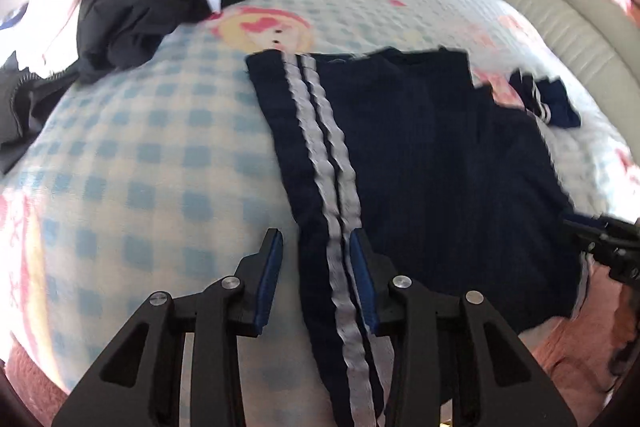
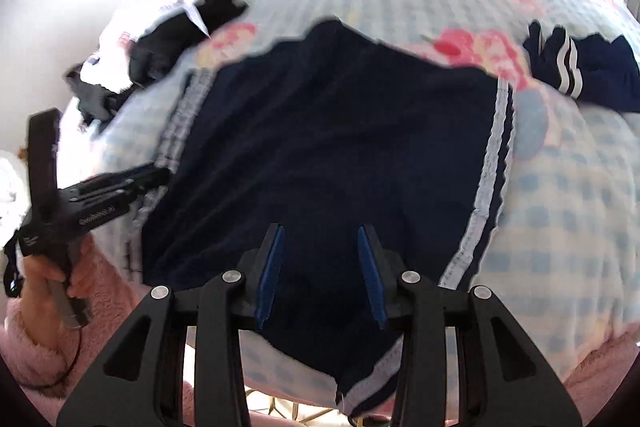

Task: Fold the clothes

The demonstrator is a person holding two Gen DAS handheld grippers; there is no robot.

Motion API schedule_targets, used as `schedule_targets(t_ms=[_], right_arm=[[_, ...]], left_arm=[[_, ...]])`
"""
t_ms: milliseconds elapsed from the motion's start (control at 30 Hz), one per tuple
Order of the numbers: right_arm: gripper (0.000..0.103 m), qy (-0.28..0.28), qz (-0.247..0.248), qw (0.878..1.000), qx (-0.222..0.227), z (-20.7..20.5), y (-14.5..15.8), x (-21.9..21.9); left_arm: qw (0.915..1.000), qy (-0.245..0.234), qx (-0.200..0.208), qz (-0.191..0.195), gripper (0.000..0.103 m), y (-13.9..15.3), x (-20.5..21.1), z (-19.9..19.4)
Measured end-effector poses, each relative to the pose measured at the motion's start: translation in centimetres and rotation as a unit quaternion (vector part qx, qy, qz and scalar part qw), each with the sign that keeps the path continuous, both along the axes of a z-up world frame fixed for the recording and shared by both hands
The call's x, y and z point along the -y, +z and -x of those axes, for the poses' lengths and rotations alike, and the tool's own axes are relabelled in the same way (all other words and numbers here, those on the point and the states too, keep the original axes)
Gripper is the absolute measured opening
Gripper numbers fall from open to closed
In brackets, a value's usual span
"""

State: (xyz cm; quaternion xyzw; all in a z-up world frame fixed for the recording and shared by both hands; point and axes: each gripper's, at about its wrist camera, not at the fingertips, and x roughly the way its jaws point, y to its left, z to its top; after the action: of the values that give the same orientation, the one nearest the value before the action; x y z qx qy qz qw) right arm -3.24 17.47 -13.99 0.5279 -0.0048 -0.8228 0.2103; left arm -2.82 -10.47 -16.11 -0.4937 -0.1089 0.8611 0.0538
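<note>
A navy garment [image 1: 420, 155] with two white side stripes [image 1: 332, 163] lies spread flat on the bed. My left gripper [image 1: 316, 247] is open just above its left striped edge, the stripes running between the fingers. In the right wrist view the same navy garment [image 2: 328, 147] fills the middle, and my right gripper [image 2: 320, 239] hovers open over its near hem, nothing between the fingers. The left gripper [image 2: 158, 177] shows at that view's left edge, held by a hand in a pink sleeve [image 2: 44, 291]; its jaws cannot be read there.
A crumpled black-and-white garment [image 1: 152, 7] lies at the back left on the blue-checked blanket [image 1: 140, 147]. A small navy striped piece [image 1: 544, 103] sits at the right near a grey padded edge [image 1: 560, 11]. More clothes are piled at the far left.
</note>
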Motion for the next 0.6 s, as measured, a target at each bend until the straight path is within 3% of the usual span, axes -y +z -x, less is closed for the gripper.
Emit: schedule_targets(t_ms=[133, 300, 367, 400, 500, 600], right_arm=[[0.043, 0.013, 0.008, 1.000, -0.019, 2.6, 1.7, 0.6], [0.049, 0.031, -0.062, 0.995, -0.077, 5.8, 4.0, 3.9], [0.051, 0.048, -0.056, 0.994, -0.078, 6.7, 3.8, 4.8], [0.051, 0.046, -0.057, 0.995, -0.071, 7.4, 3.3, 5.0], [0.051, 0.026, -0.067, 0.996, -0.046, 9.6, 1.7, 5.3], [0.051, 0.004, -0.043, 0.998, -0.038, 11.3, 1.4, 4.4]], left_arm=[[0.9998, 0.016, -0.008, 0.006, 0.038, 0.4, 1.1, 2.6], [0.9994, 0.027, -0.003, 0.019, 0.038, -0.4, 1.0, 5.7], [0.9992, 0.032, 0.000, 0.024, 0.015, -0.7, 1.0, 6.9], [0.9991, 0.034, 0.001, 0.027, 0.008, -0.8, 1.0, 7.5], [0.9983, 0.046, -0.009, 0.034, 0.005, -0.6, 1.6, 7.9], [0.9962, 0.071, -0.030, 0.039, 0.005, 0.0, 3.2, 7.1]])
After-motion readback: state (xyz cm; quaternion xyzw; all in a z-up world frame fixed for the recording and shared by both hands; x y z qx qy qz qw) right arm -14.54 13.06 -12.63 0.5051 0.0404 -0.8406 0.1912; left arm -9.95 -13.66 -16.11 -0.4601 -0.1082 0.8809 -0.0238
